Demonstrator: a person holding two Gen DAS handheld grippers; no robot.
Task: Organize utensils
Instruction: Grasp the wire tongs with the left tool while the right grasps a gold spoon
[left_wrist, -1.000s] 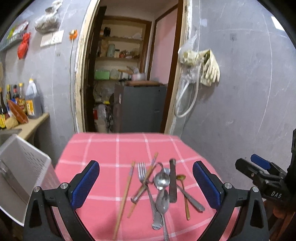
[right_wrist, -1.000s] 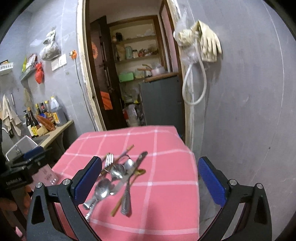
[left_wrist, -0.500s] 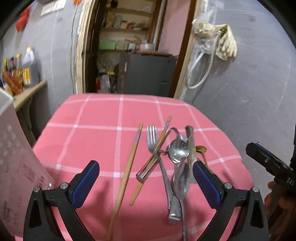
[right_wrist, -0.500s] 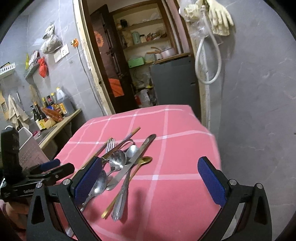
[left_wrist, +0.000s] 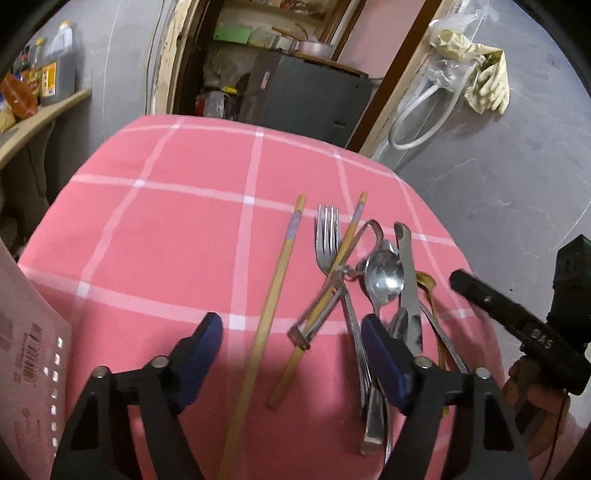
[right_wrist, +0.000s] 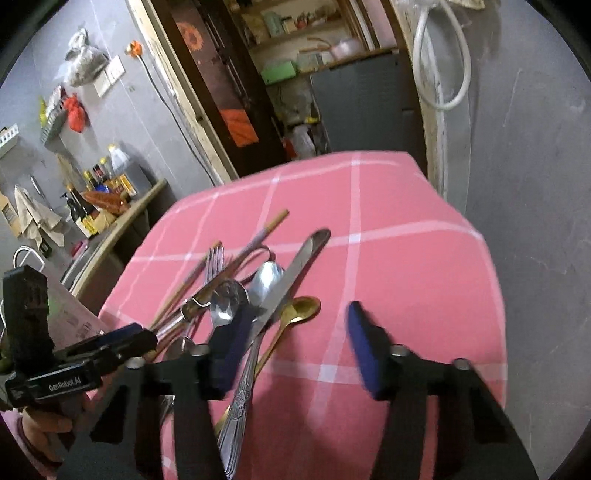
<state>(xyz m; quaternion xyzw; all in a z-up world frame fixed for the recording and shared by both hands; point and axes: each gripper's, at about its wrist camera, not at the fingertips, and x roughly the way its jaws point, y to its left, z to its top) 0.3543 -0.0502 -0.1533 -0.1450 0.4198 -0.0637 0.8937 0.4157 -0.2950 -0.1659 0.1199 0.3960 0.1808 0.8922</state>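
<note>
We are lining up on the utensil pile (left_wrist: 369, 280) on the table (left_wrist: 166, 229), nothing held yet. Left gripper (left_wrist: 291, 354) closes around the chopsticks (left_wrist: 273, 295); right gripper (right_wrist: 295, 343) closes with bare cloth between its pads, and next must centre on one piece.

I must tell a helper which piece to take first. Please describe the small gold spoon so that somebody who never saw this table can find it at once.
Look at the table with the pink checked cloth and find the pile of cutlery on it. The gold spoon lies at the pile's edge, on the bare-cloth side of the long table knife. It is the only yellow metal piece; its neighbours are silver, and the chopsticks are straight sticks.
</note>
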